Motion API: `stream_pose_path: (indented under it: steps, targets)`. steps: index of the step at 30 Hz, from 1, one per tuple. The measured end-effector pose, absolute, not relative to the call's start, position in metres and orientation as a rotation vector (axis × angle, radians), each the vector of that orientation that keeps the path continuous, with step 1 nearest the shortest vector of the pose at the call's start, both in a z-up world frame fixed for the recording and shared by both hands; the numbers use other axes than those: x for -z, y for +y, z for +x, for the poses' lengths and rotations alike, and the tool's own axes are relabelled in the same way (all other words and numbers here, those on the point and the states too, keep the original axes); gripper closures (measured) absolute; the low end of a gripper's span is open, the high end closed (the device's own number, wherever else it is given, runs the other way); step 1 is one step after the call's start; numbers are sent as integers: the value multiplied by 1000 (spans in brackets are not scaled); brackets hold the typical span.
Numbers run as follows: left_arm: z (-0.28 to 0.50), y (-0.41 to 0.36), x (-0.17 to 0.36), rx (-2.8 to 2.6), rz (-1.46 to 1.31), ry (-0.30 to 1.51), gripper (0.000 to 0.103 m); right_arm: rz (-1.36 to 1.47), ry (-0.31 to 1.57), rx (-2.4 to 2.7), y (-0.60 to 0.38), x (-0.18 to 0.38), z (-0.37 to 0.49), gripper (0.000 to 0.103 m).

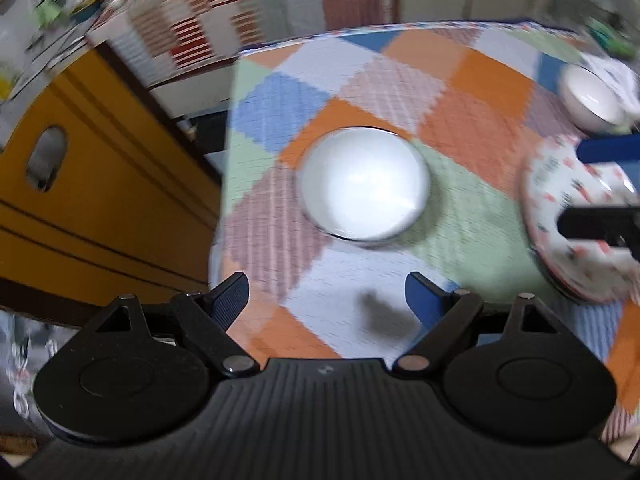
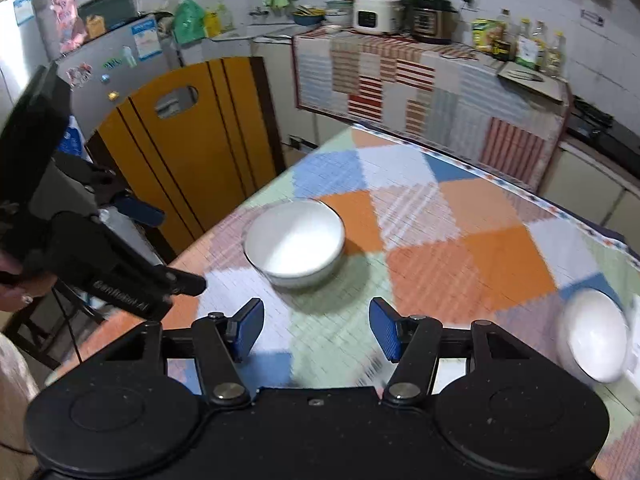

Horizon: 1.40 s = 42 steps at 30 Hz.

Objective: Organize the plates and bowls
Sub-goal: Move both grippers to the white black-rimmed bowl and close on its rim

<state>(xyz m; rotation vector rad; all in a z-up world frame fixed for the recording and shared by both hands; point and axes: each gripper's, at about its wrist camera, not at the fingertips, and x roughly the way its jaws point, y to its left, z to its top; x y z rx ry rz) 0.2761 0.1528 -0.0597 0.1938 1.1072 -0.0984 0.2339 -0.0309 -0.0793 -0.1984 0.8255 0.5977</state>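
A white bowl point(image 2: 295, 245) is sitting upright on the checked cloth of the tabletop point(image 2: 460, 240), near the edge that faces the yellow chair back point(image 2: 188, 152). Its inside is looking bare and white; in the left wrist view the same bowl point(image 1: 365, 184) is lying straight ahead of the left gripper point(image 1: 326, 300), apart from it. A second white bowl point(image 2: 596, 336) is sitting well to the right, also showing only white inside, though blur is smearing its rim. In the left wrist view it point(image 1: 592, 98) is appearing at the far right, just beside something pale and patterned that is too blurred to name.

A floral-patterned plate point(image 1: 560, 220) is showing at the right edge of the left wrist view, partly cut off by the frame and partly covered by the dark and blue parts of the other gripper; whether it is lying flat or being lifted is hard to tell.

The left gripper's jaws are standing spread wide, gripping nothing. The right gripper point(image 2: 316, 328) is hovering over the cloth with its jaws likewise spread and bare. The left wrist view is heavily motion-blurred throughout.
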Motion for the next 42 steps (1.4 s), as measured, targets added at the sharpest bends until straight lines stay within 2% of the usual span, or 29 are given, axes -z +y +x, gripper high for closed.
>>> stream_pose_path:
  steps: [10,16,19,21,25,28,29,30,32,35,42]
  targets:
    - [317,186,94,36,63,1076,20,-18,974,-610,2,129,308,40]
    - [329,189,117,45,-51,1028,26,44,1025,-556,9,171,327,48]
    - [332,196,126,28,-119,984,33,74,1014,-546,8,181,333,55]
    - [337,201,136,19,-150,1000,42,105,1016,-538,7,188,339,59]
    - [341,206,153,32,-186,1032,53,134,1038,-525,12,201,350,68]
    - [341,207,160,98,-239,1049,70,134,1038,-508,16,207,354,75]
    - [342,206,162,138,-253,1067,82,125,1032,-496,18,206,354,77]
    - [342,205,164,170,-270,1081,87,121,1028,-484,19,205,352,78]
    - [339,199,163,167,-241,1100,88,92,1014,-461,23,203,349,83]
    - [330,188,153,192,-192,1112,87,93,1021,-445,19,200,345,86]
    - [308,159,133,265,-141,1193,86,85,1017,-458,-4,177,318,88]
